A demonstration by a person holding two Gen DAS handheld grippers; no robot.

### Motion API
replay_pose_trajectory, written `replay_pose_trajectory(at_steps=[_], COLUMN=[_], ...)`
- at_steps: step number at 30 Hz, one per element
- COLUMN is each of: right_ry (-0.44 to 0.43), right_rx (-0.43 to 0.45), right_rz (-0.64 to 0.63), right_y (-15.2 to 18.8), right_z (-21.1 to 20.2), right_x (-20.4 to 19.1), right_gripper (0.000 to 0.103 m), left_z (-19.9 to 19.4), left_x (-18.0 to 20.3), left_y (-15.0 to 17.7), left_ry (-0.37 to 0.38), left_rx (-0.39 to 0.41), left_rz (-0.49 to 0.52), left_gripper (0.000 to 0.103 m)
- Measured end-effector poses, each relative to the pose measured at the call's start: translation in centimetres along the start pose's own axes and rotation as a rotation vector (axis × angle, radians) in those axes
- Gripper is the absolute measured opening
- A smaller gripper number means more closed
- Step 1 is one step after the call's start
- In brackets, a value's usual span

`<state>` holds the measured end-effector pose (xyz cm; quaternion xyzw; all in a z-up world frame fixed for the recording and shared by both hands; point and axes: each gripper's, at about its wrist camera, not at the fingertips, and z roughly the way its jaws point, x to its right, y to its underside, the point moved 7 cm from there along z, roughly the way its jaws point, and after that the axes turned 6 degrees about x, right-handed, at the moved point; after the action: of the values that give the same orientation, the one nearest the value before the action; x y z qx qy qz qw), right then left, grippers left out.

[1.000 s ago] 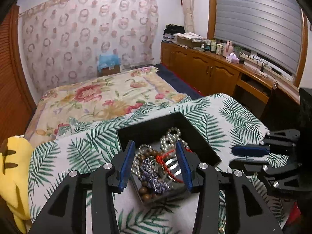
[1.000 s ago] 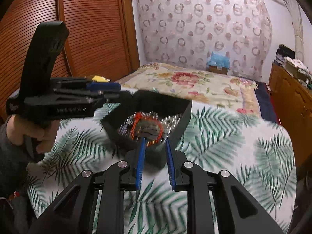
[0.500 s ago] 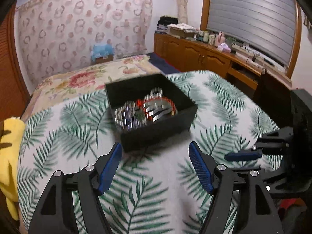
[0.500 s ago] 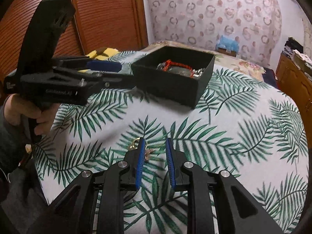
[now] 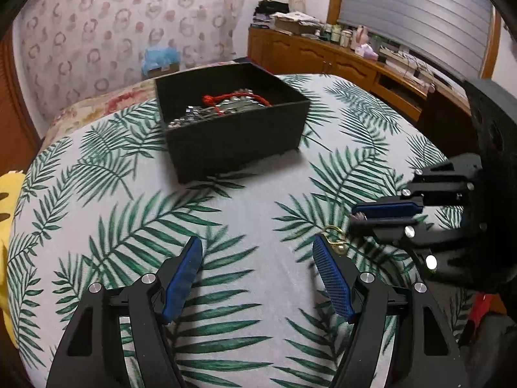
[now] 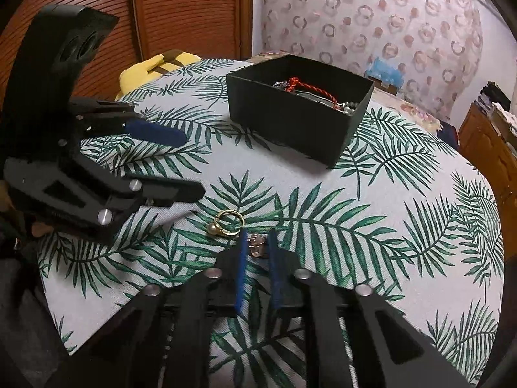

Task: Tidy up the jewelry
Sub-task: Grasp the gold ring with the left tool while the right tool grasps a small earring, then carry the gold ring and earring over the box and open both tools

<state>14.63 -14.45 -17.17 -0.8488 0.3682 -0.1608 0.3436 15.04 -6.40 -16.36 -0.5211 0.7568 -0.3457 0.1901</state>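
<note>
A black open box (image 5: 236,142) (image 6: 290,129) stands on the leaf-print cloth, holding a red cord bracelet (image 5: 232,98) (image 6: 303,85) and several metal chains. Nearer, a gold ring with a pearl (image 6: 227,223) (image 5: 334,236) lies on the cloth. Beside it sits a small rose-gold piece (image 6: 257,247). My right gripper (image 6: 257,242) (image 5: 353,216) is low over that piece, its jaws closing with the piece between the pads, which stand just either side of it. My left gripper (image 5: 257,252) (image 6: 194,163) is open and empty, just left of the ring.
The round table's edge (image 6: 484,291) curves close on the right. A yellow plush toy (image 6: 152,64) lies at the far left edge. A flowered bed (image 5: 106,103), a wooden cabinet (image 5: 339,61) and slatted wooden doors (image 6: 181,9) surround the table.
Both grippers dropped from over the box to the near part of the cloth. The left jaws spread wider. The right jaws narrowed around the small rose-gold piece.
</note>
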Motion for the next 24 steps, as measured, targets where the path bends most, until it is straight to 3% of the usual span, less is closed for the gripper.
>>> replay_pose_trajectory(at_steps=[6, 12, 16, 18, 19, 24], right_ry=[0.018, 0.046, 0.059, 0.065, 0.066, 0.067], right_rx=[0.031, 0.059, 0.068, 0.072, 0.075, 0.082], right_rz=[0.046, 0.089, 0.100, 0.100, 0.101, 0.092], right_y=[0.1, 0.0, -0.1, -0.3, -0.4, -1.1], right_z=[-1.2, -2.3, -2.5, -2.6, -2.7, -2.6], right_x=[2.0, 3.9, 4.7, 5.0, 5.2, 5.8], right_gripper=[0.011, 0.011, 0.011, 0.011, 0.011, 0.011], left_z=[0.4, 1.3, 1.4, 1.2, 1.0, 1.0], left_x=[2.5, 4.0, 4.5, 5.0, 5.3, 4.8], left_y=[0.0, 0.2, 0.0, 0.1, 0.2, -0.4], left_ry=[0.041, 0.027, 0.019, 0.046, 0.056, 0.053], left_rx=[-0.017, -0.040, -0.035, -0.032, -0.033, -0.025], left_rz=[0.049, 0.110, 0.146, 0.168, 0.180, 0.162], left_gripper=[0.068, 0.066, 0.048, 0.026, 0.020, 0.019])
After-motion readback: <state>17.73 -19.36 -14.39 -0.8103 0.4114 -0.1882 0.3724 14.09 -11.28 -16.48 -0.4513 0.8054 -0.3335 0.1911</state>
